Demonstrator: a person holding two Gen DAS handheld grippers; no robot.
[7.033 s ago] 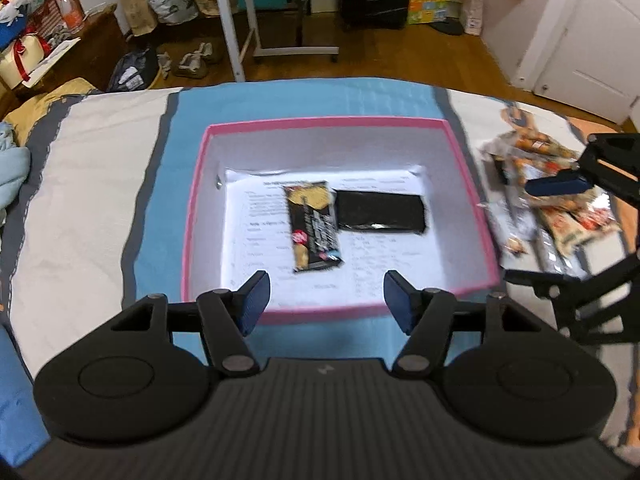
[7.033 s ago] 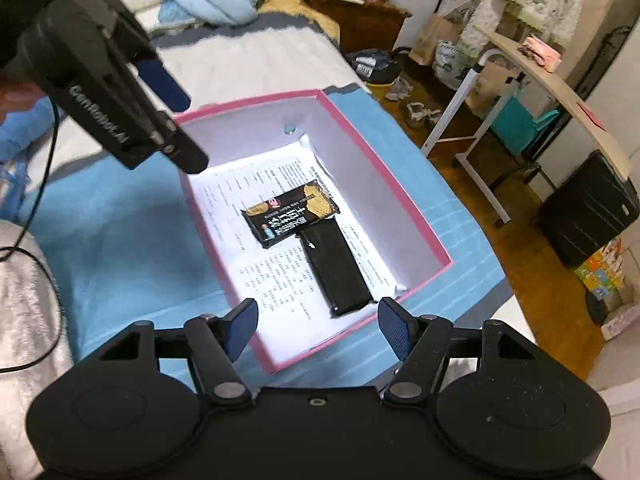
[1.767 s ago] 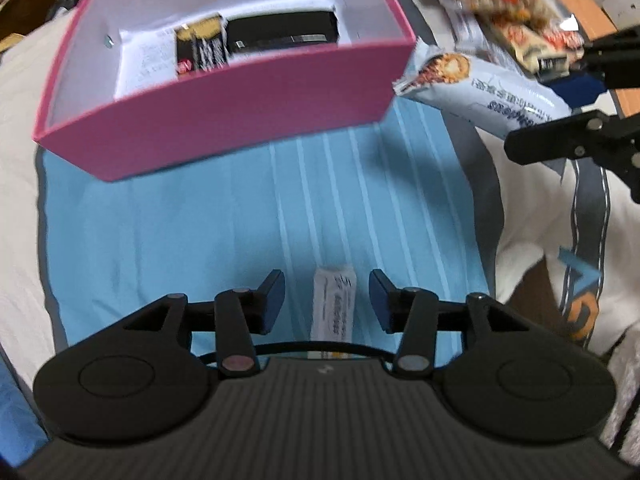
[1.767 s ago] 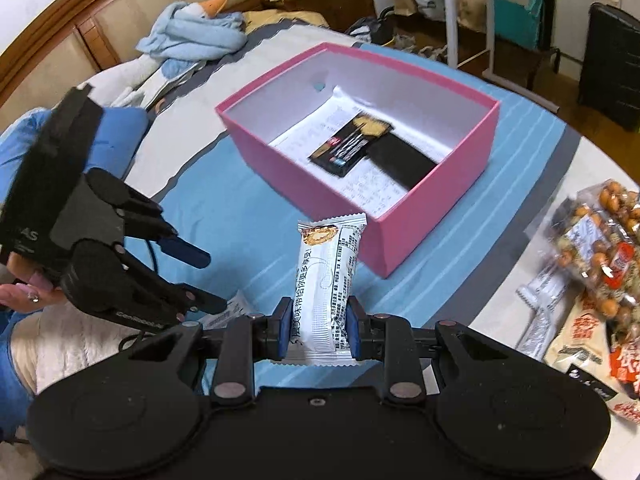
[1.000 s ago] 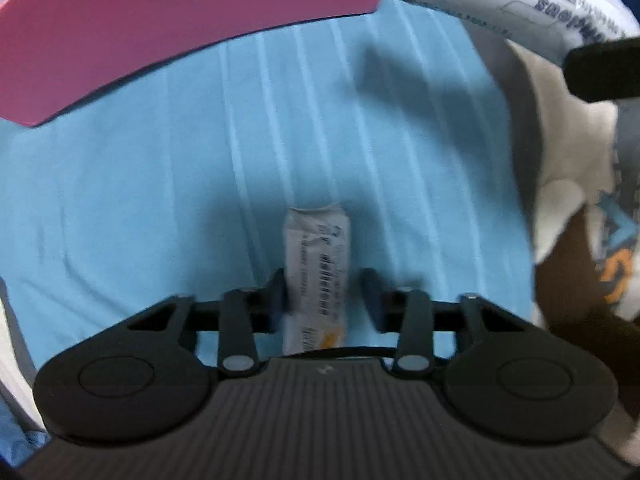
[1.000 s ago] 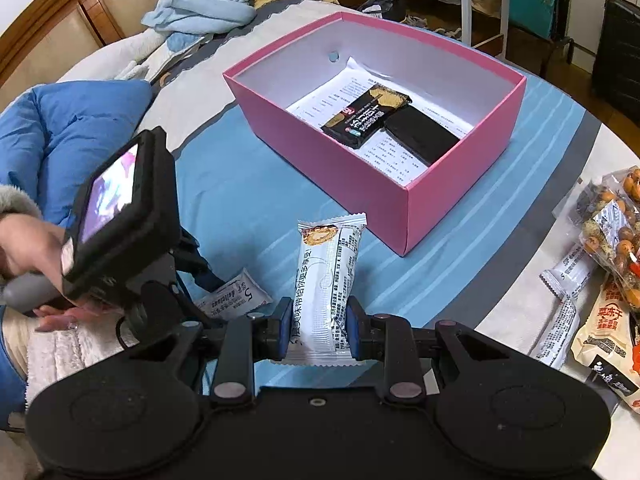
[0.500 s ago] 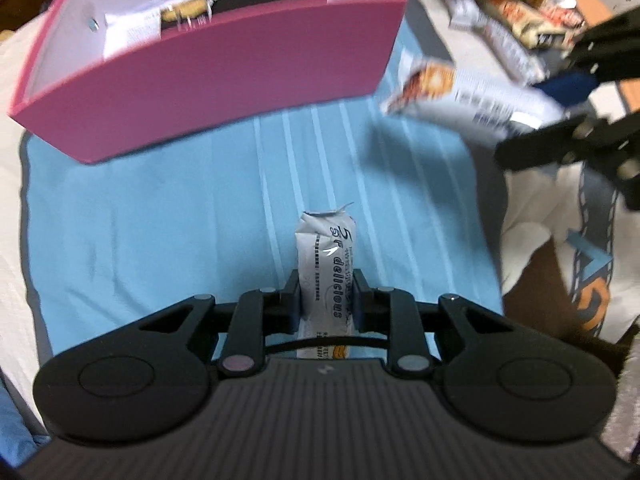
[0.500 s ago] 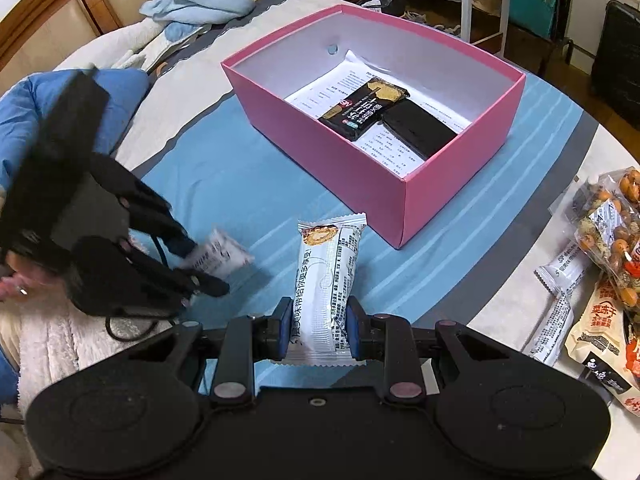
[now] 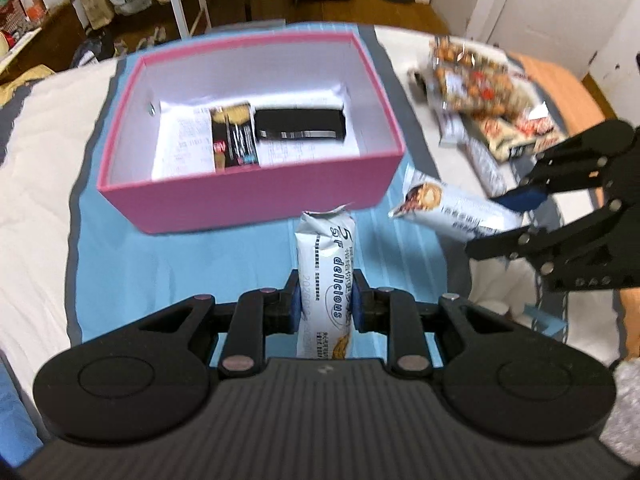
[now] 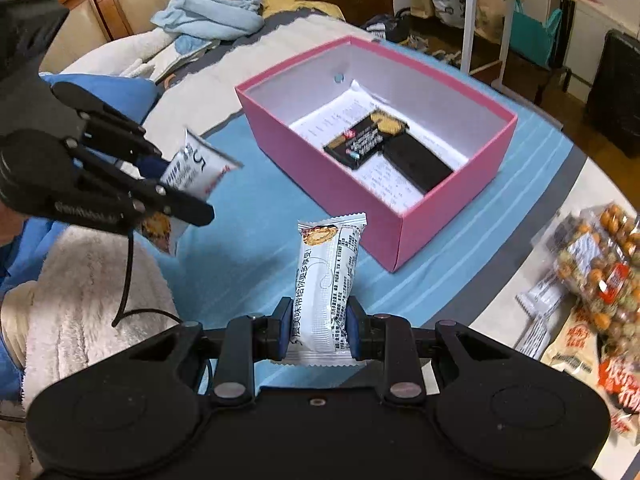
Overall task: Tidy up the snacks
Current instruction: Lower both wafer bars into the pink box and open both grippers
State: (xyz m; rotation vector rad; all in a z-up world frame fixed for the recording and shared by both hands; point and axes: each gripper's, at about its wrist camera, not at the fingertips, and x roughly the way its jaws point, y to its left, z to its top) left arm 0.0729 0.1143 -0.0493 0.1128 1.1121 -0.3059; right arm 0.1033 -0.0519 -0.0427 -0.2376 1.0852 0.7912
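Left gripper: jaws pinching a white snack packet printed "delicious", held upright above the blue striped blanket, short of the near wall of the pink box. Right gripper: jaws pinching a second white snack bar with a pastry picture at its top, likewise raised over the blanket just beside the box corner. Each gripper shows in the other's view, the left gripper at the left of the right wrist view, the right gripper at the right of the left wrist view, both clear of the box. Pink box, white inside, open top: holds a printed paper sheet on its floor, with a black-and-gold biscuit packet and a plain black packet lying flat on it, touching each other. Loose snacks: a heap of peanut bags and small white sachets on the bedcover to the right of the box, well apart from it. Background: light-blue cloth bundle at the headboard
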